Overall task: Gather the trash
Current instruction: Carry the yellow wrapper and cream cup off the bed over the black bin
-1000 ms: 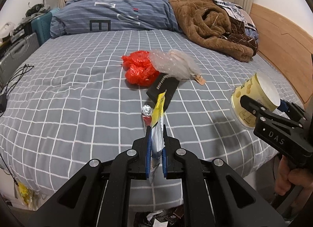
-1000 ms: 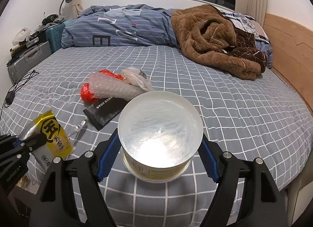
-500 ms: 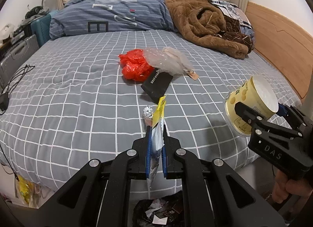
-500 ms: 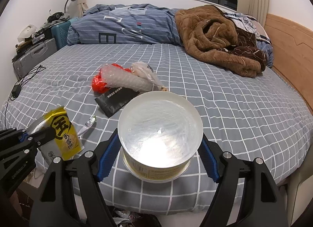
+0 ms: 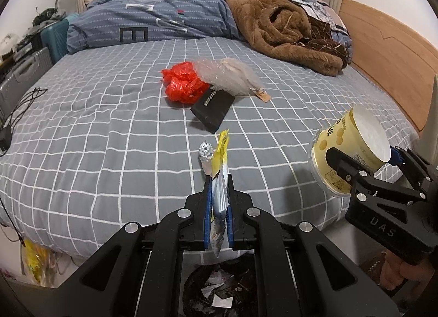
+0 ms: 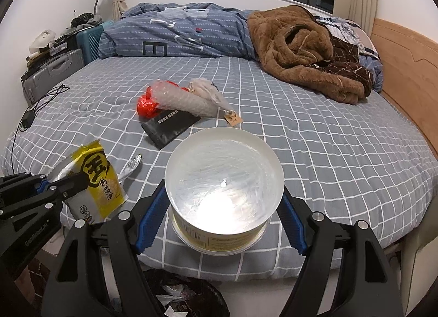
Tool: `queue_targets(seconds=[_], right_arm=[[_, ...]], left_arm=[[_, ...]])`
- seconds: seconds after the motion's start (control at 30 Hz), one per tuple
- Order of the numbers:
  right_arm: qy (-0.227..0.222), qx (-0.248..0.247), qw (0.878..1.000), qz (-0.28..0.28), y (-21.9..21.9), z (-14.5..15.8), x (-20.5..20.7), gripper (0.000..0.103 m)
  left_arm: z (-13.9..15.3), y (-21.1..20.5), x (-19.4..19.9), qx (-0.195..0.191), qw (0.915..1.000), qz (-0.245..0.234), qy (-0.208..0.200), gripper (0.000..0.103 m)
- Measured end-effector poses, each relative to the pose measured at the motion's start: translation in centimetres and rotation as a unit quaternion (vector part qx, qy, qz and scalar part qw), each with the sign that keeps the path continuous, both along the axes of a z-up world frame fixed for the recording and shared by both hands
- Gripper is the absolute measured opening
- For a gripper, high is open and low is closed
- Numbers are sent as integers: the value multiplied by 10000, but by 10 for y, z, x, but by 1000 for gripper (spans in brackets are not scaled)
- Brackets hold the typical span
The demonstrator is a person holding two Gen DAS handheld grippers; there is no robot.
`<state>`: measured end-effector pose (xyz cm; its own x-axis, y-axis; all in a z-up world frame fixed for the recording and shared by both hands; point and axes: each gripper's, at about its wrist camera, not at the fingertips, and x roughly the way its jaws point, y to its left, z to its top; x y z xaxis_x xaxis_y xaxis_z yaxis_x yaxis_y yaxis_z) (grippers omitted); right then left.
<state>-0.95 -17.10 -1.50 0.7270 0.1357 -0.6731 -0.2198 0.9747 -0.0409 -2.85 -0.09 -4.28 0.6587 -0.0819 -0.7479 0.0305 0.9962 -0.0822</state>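
Observation:
My left gripper (image 5: 219, 180) is shut on a yellow and silver snack wrapper (image 5: 220, 174), seen edge-on; in the right wrist view the same wrapper (image 6: 100, 180) hangs at the lower left in the left gripper (image 6: 68, 184). My right gripper (image 6: 223, 207) is shut on a round yellow tub (image 6: 224, 180) with a white inside, its mouth towards the camera; the tub (image 5: 353, 147) also shows at the right of the left wrist view. Both grippers hang off the bed's near edge above a black trash bag (image 5: 219, 287) on the floor.
On the grey checked bed (image 5: 109, 125) lie a red plastic bag (image 5: 182, 84), bubble wrap (image 5: 227, 76), a black packet (image 5: 212, 103), a foil scrap (image 5: 206, 153) and a small tag (image 5: 262, 95). A brown blanket (image 5: 284, 29) and a blue duvet (image 5: 153, 21) lie behind. Suitcases (image 5: 24, 70) stand left.
Both grippers have drawn back from the bed with their loads, so the bed's near edge and the black trash bag on the floor now show below them.

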Motion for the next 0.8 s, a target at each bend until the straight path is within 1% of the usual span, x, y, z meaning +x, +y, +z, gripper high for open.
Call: queue_targets(seconds=[0.4,0.6,0.8], right_arm=[[150,-45,9998,94,4,-12,-26,72],[326,-70,9994,96,3,-23,-40,72],[385,-72,9992,95,0,-27,-55,72]], left_arm=[[-13,-3,-24,-11,9999,-24,153,8],[-28,-4,-38,55,9996,-20,260,8],[-29,-3,-55,-14,9997,19,231,8]])
